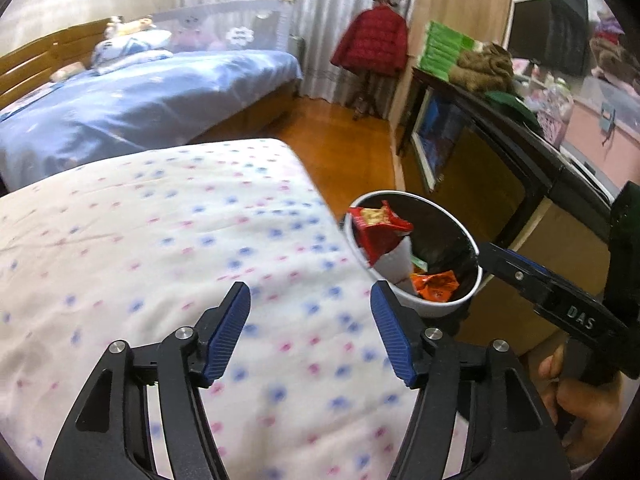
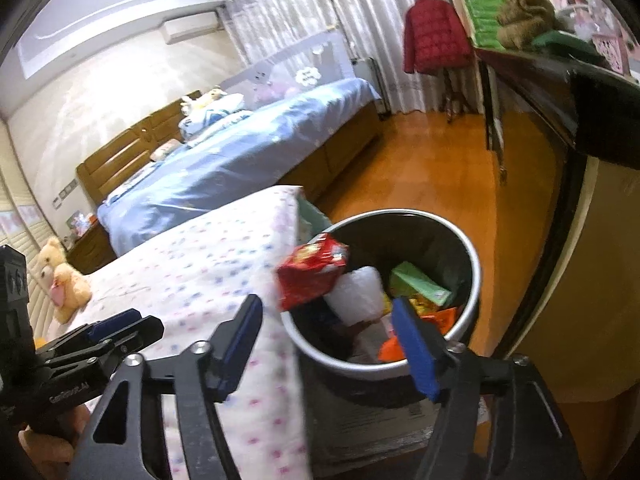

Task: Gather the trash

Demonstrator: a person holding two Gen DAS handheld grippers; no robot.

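The left tool [image 1: 310, 330], black-framed with ribbed blue pads, is spread wide with nothing between its fingers; it hangs over the white quilt dotted with blue and pink flowers [image 1: 160, 240] that covers the near bed, touching none of it as far as the left wrist view shows. The right tool [image 2: 328, 344], of the same build, is also wide open and holds nothing. Its right finger [image 2: 416, 348] stands in front of the near rim of the round white-rimmed trash bin with a dark inside [image 2: 474, 272], though whether it touches the rim cannot be told. In the left wrist view the right tool comes in from the right side, and the tip of one finger [image 1: 500, 260] lies at the bin's rim.

The bin stands just beside the edge of the quilted bed, on the orange wooden floor [image 1: 340, 140]. A crumpled red snack wrapper [image 2: 312, 272] lies across the rim on the bed side, partly hanging out. Inside are a white crumpled plastic wad [image 2: 360, 292], a green flat carton [image 2: 420, 284] and an orange foil wrapper [image 1: 434, 284]. Across the room is a bed with blue bedding [image 1: 140, 96], and a red padded jacket [image 1: 374, 40] hangs on a stand by the curtain.
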